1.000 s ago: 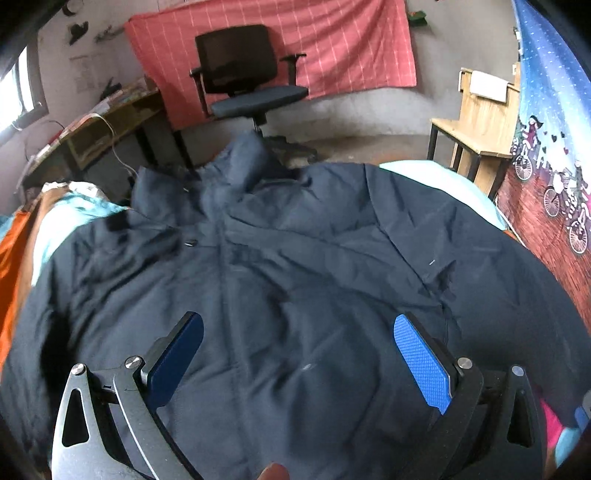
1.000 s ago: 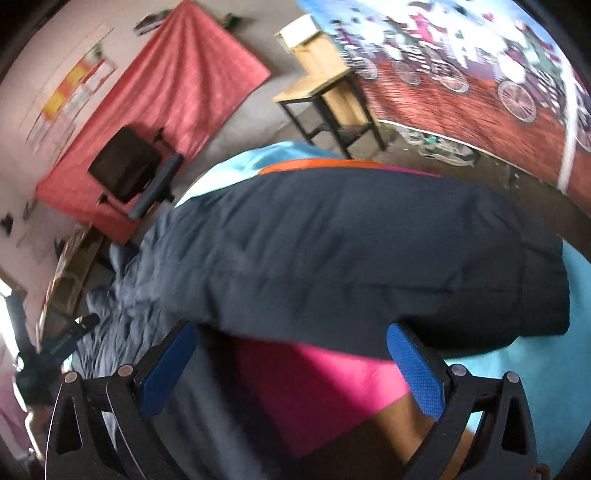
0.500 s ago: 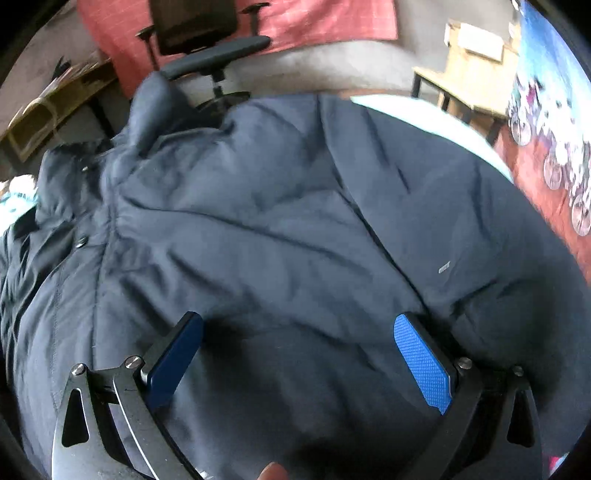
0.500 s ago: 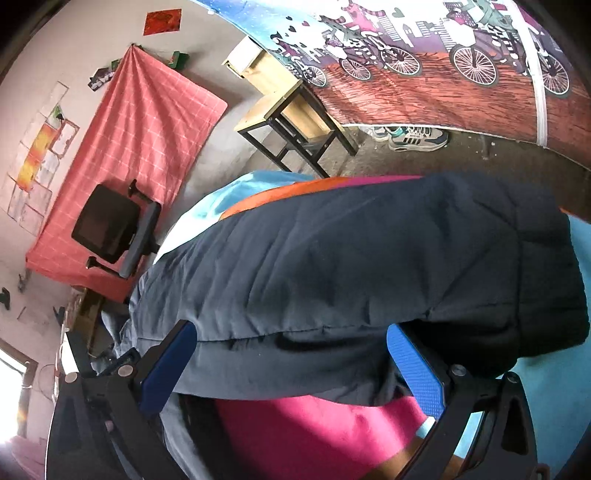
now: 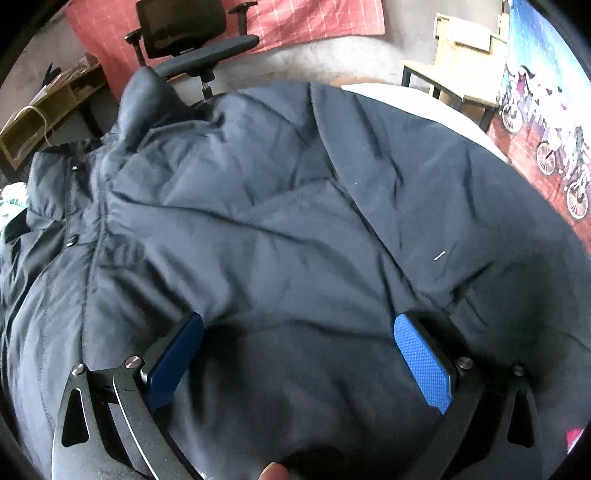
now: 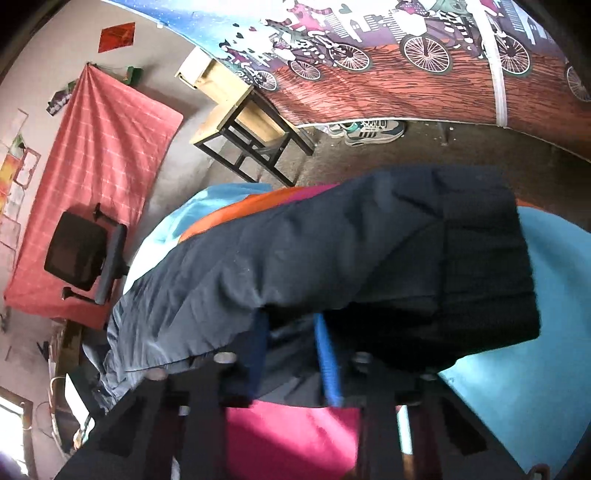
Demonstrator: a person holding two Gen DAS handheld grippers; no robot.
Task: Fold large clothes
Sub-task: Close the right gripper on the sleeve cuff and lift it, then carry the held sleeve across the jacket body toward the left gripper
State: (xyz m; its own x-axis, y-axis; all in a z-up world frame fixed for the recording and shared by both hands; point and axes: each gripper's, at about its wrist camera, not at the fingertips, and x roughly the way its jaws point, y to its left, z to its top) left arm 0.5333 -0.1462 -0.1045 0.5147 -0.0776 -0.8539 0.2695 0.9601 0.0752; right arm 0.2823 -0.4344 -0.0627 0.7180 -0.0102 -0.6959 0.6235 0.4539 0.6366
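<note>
- Here, going from the left of the scene, the left wrist view shows a wooden shelf unit point(image 5: 48, 114) at the far left edge, with a thin pale cord hanging over it.
- Beside it stands a black office chair point(image 5: 192, 37) in front of a red checked cloth point(image 5: 317, 18) hung on the wall.
- The dark navy padded jacket point(image 5: 280, 229) fills most of that view, spread flat on the bed, its collar bunched up toward the chair and its snap placket running down the left side.
- The left hand-held gripper point(image 5: 299, 354) sits low over the jacket's near part with its blue pads wide apart; fabric lies between them, but whether the pads press on it I cannot tell.
- A fingertip point(image 5: 273, 472) of the person shows at the bottom edge.
- To the right stand a small wooden table point(image 5: 458, 70) and a wall hanging printed with bicycles point(image 5: 546, 122).
- In the right wrist view, the bed cover point(image 6: 524, 369) shows in turquoise, pink and orange patches under the jacket.
- The jacket's sleeve point(image 6: 369, 266), ending in a ribbed dark cuff, lies across the cover.
- The right hand-held gripper point(image 6: 291, 354) is closing its jaws, the pads near each other with the sleeve's lower edge caught between them.
- A pair of sneakers point(image 6: 369, 129) sits on the floor beyond, below the hanging.
</note>
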